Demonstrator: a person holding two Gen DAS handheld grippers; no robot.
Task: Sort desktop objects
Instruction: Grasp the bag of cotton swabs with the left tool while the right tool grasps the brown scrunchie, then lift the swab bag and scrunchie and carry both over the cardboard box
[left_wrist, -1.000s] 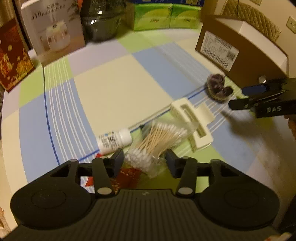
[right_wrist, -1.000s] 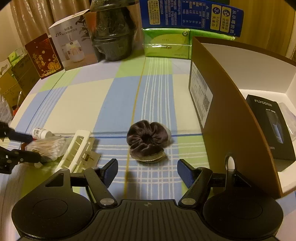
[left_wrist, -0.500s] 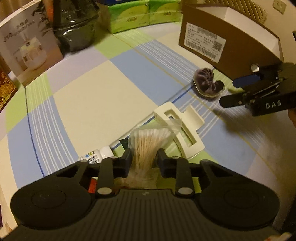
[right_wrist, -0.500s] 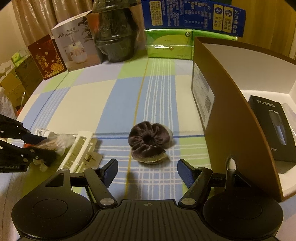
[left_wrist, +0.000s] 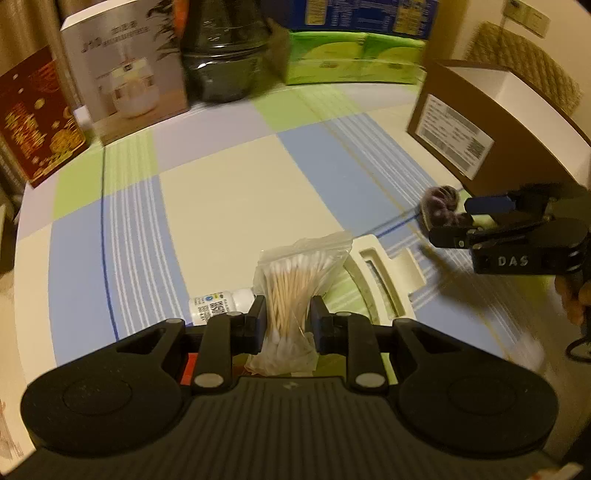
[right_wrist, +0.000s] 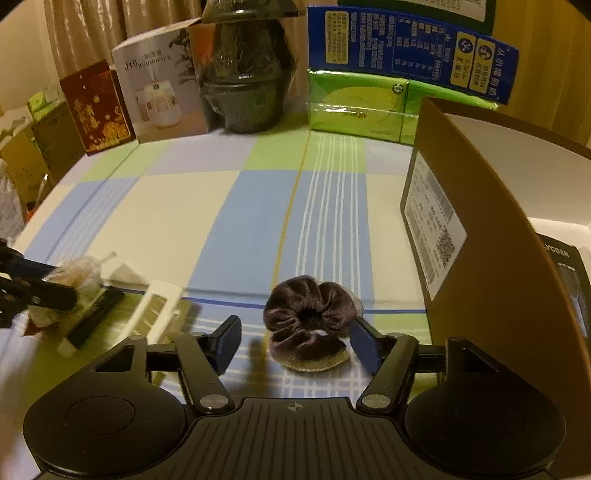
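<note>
On a checked tablecloth (left_wrist: 229, 206), the left gripper (left_wrist: 286, 321) pinches a clear bag of cotton swabs (left_wrist: 295, 280) at its waist, both pads pressed into the plastic. A small white bottle (left_wrist: 221, 301) lies just left of the bag and a cream plastic clip (left_wrist: 388, 273) just right of it. Across the table, the right gripper (right_wrist: 295, 343) is closing its jaws around a dark velvet scrunchie (right_wrist: 308, 314), which sits between the fingers, nearer the right one. Beside it stands an open brown cardboard box (right_wrist: 491, 258) holding a black carton (right_wrist: 570, 280).
</note>
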